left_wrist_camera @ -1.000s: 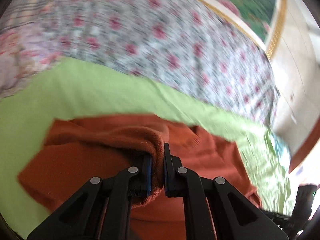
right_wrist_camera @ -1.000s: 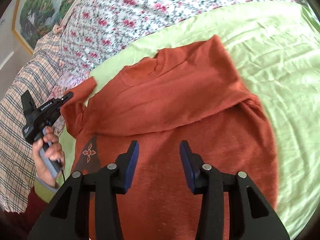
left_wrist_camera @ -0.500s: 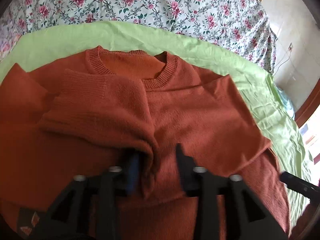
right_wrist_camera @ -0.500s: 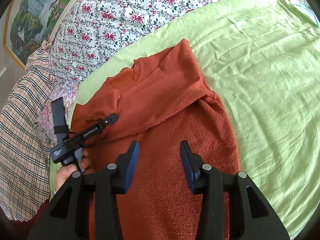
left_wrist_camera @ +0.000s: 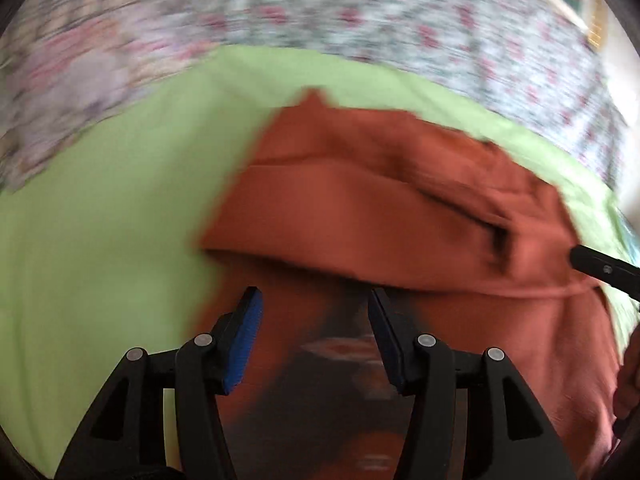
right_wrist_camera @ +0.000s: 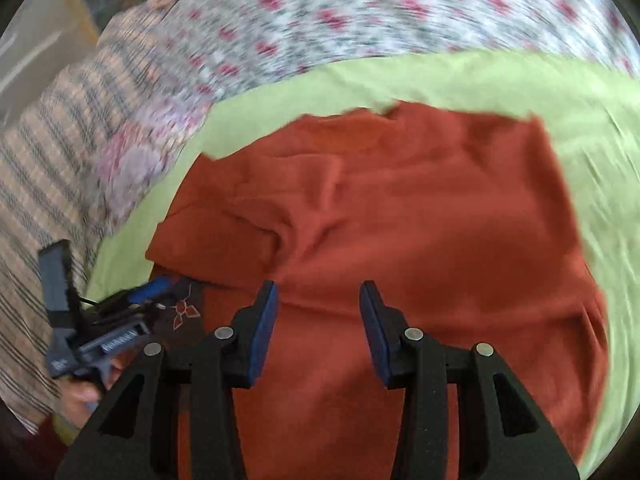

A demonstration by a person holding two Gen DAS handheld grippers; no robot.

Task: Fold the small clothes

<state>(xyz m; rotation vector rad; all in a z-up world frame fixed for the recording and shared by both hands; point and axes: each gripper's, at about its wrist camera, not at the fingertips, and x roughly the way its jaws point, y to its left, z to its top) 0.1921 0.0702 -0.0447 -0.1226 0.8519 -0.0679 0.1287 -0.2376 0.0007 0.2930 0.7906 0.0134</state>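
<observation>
Both fingers pairs empty | left opening, right parted | sweater [right_wrist_camera: 420, 216] beneath them

Sweater [right_wrist_camera: 420, 208] lies flat on a sheet [right_wrist_camera: 520, 80], directly ahead of and under the right gripper [right_wrist_camera: 316, 320]; sleeves folded across its body. Bedspread [right_wrist_camera: 360, 8] lies beyond the sheet, a blanket [right_wrist_camera: 48, 168] far left. Left gripper [right_wrist_camera: 132, 308] sits left of the right gripper, over the sweater's near-left corner. Beneath the left gripper [left_wrist_camera: 314, 332] is a patch [left_wrist_camera: 340, 348]; sheet [left_wrist_camera: 100, 220] to its left.
</observation>
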